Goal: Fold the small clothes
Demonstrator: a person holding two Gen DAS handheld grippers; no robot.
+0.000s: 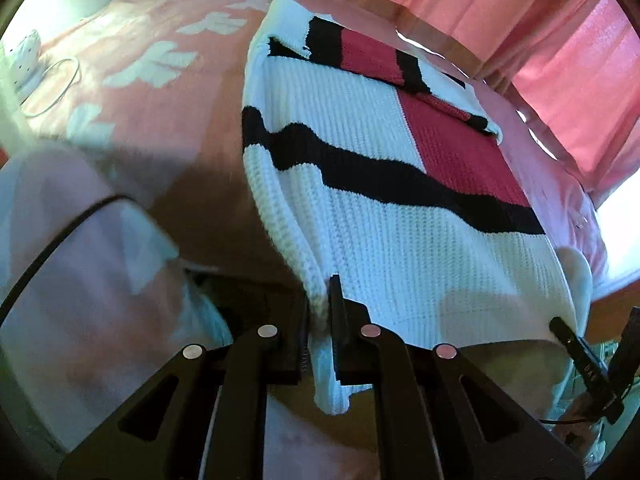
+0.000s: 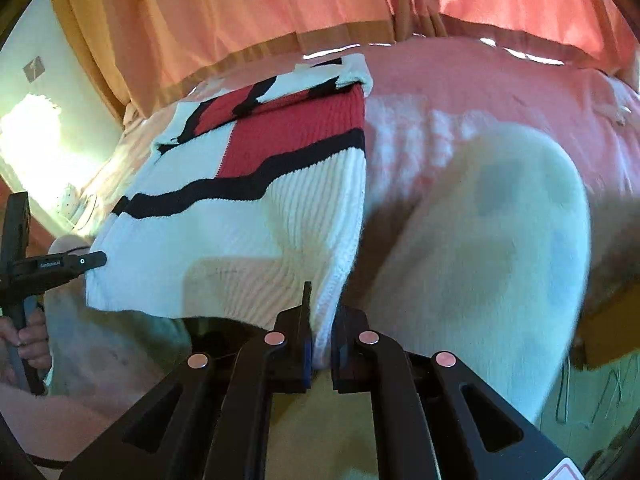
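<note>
A white knit sweater (image 1: 360, 152) with a black stripe and a red block lies spread on a pink bed, its sleeves folded in at the far end. My left gripper (image 1: 320, 320) is shut on the sweater's near left hem corner. My right gripper (image 2: 322, 332) is shut on the near right hem corner of the same sweater (image 2: 240, 216). The near hem is lifted off the bed between the two. The right gripper shows at the left wrist view's right edge (image 1: 576, 344). The left gripper shows at the right wrist view's left edge (image 2: 72, 262).
The pink bedspread (image 1: 160, 80) has white flower shapes. A white pillow or plush (image 2: 500, 220) lies right of the sweater. A white power strip with its cord (image 1: 28, 56) lies at the bed's far left. Pink curtains (image 2: 320, 8) hang behind the bed.
</note>
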